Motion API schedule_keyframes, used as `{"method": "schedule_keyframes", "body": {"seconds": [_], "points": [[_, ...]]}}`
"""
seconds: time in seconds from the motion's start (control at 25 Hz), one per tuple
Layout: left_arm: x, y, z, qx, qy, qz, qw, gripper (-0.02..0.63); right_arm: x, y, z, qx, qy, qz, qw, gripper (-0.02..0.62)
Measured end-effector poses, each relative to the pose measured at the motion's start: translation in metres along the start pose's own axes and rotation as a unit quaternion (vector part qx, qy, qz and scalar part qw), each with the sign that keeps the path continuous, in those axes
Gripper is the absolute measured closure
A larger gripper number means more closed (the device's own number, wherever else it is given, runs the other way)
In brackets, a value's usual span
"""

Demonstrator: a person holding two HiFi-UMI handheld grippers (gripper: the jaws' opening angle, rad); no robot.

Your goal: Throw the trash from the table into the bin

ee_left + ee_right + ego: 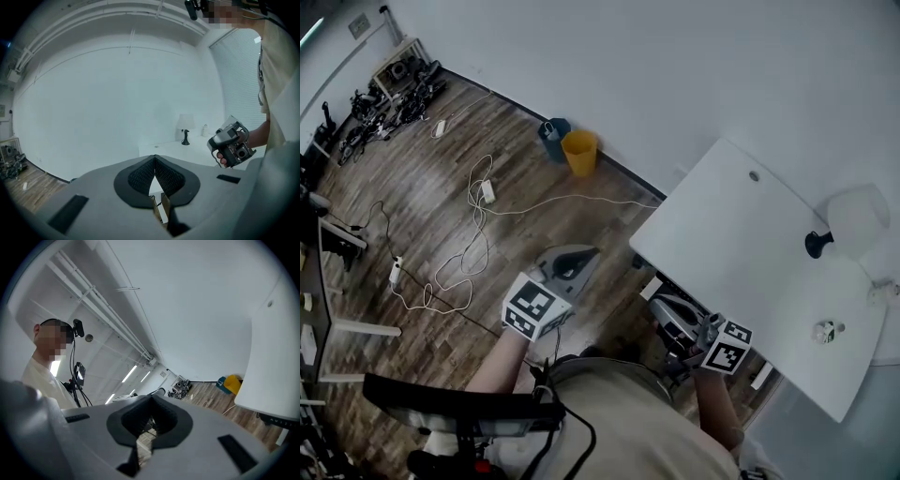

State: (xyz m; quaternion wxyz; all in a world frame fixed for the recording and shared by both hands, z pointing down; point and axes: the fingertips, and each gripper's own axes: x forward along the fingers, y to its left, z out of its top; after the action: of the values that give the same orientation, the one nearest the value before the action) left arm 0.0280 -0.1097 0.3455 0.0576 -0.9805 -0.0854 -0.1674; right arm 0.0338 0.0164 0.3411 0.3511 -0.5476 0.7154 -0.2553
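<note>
**Task item.** A small pale crumpled item, judged to be the trash, lies on the white table near its right end. It is well apart from both tools. Its material cannot be told.

**Surroundings.** A lamp stands near it on the same table. The yellow bin is set on the wooden floor by the wall, just beside a blue bin. Both bins are well apart from the table.

**Grippers.**
- The left gripper is held over the floor off the table's near corner. Its tongs are pressed together with nothing between them.
- The right gripper is held at the table's near edge and pointed toward the bins, not the item. Its tongs are likewise pressed together and empty.

**Step in hand.** This is judged to be the approach; no pickup is begun.

**Next move.** One gripper needs to be turned toward the item, carried across the tabletop and spread. It is then to be closed lightly on the crumpled piece, with the lamp kept clear.
</note>
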Motion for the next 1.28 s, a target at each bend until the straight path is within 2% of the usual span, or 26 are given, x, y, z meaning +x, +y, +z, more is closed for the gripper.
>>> {"method": "schedule_keyframes", "body": {"seconds": [0.2, 0.4, 0.48, 0.6, 0.76, 0.92, 1.08, 1.16, 1.28], "points": [[-0.028, 0.003, -0.006, 0.027, -0.017, -0.024, 0.9992, 0.594, 0.026, 0.018, -0.021, -0.010, -0.013, -0.012, 1.000, 0.588], [-0.057, 0.015, -0.015, 0.017, -0.040, -0.050, 0.9978, 0.594, 0.061, 0.037, -0.047, 0.000, -0.023, -0.021, 1.000, 0.588], [-0.067, 0.015, -0.023, 0.008, -0.046, -0.068, 0.9966, 0.594, 0.069, 0.039, -0.062, -0.004, -0.016, -0.050, 0.999, 0.587], [-0.072, 0.010, -0.039, -0.010, -0.052, -0.100, 0.9936, 0.594, 0.068, 0.037, -0.083, -0.038, 0.000, -0.116, 0.992, 0.588], [-0.061, -0.010, -0.047, -0.035, -0.063, -0.163, 0.9840, 0.594, 0.050, 0.045, -0.102, -0.063, -0.013, -0.183, 0.981, 0.588], [-0.046, -0.050, -0.039, -0.009, -0.072, -0.228, 0.9709, 0.594, 0.011, 0.056, -0.112, -0.062, -0.052, -0.248, 0.965, 0.588], [-0.037, -0.088, -0.023, 0.011, -0.085, -0.272, 0.9584, 0.594, -0.026, 0.065, -0.120, -0.076, -0.070, -0.310, 0.945, 0.588], [-0.039, -0.102, -0.016, 0.020, -0.092, -0.286, 0.9537, 0.594, -0.034, 0.068, -0.121, -0.080, -0.078, -0.322, 0.940, 0.587], [-0.039, -0.120, -0.014, 0.030, -0.089, -0.298, 0.9501, 0.594, -0.039, 0.074, -0.117, -0.092, -0.090, -0.314, 0.941, 0.587]]}}
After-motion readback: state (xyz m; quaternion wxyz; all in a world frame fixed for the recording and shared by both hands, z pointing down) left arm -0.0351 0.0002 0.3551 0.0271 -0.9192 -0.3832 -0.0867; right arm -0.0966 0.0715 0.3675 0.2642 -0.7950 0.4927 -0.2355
